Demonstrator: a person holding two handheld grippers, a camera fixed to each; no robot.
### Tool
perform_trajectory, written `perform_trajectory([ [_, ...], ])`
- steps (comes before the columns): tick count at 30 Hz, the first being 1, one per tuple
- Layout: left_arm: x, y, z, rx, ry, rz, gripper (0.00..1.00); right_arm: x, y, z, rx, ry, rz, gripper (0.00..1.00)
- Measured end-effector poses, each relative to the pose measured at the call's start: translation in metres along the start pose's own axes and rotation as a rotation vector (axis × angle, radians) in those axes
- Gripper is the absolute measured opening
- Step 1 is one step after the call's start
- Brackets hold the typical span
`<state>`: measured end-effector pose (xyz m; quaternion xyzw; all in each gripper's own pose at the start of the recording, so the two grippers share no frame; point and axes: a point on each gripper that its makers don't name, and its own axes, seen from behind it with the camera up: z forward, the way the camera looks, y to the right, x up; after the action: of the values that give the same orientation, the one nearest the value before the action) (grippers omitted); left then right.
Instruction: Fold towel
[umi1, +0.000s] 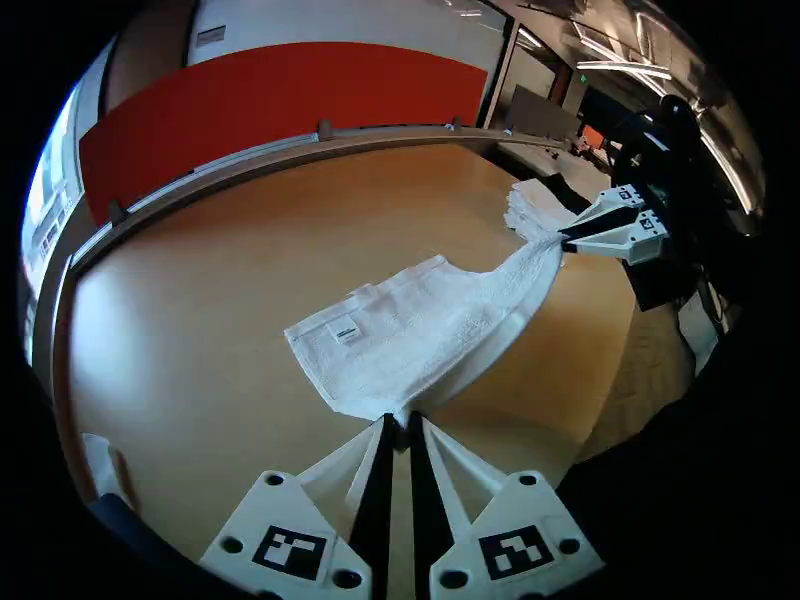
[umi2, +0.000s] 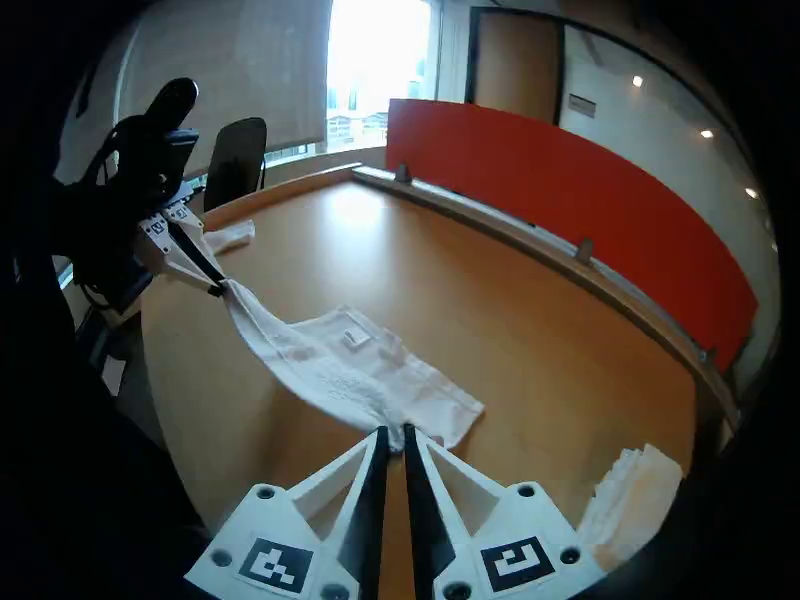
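Note:
A white towel (umi1: 420, 330) lies stretched across the wooden table (umi1: 230, 300), a small label on its top face. My left gripper (umi1: 400, 425) is shut on the towel's near corner, which is raised a little. In the left gripper view the right gripper (umi1: 565, 238) pinches the far corner, pulling it into a taut point. The right gripper view shows the same towel (umi2: 350, 370), with my right gripper (umi2: 395, 435) shut on its near edge. In that view the left gripper (umi2: 215, 288), held by a person in dark clothing, grips the opposite corner.
A stack of folded white towels (umi1: 535, 205) sits by the table edge behind the right gripper, and appears as the stack of towels (umi2: 630, 495) in the right gripper view. Another white cloth (umi2: 230, 237) lies near a black chair (umi2: 235, 160). A red partition (umi1: 280, 100) borders the far side.

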<state>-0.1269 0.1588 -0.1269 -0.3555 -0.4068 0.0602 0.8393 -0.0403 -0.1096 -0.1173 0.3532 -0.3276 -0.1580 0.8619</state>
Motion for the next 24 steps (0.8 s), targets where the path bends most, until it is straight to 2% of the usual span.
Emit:
perform_trajectory([
  [15,-0.001,-0.002,0.0,0.008,-0.003,-0.015,0.11,-0.001,-0.004,-0.002,0.005,-0.001,0.005,0.11],
  [24,0.003,-0.01,0.008,0.021,-0.008,-0.001,0.11,-0.004,-0.003,0.004,0.006,-0.011,0.008,0.11],
])
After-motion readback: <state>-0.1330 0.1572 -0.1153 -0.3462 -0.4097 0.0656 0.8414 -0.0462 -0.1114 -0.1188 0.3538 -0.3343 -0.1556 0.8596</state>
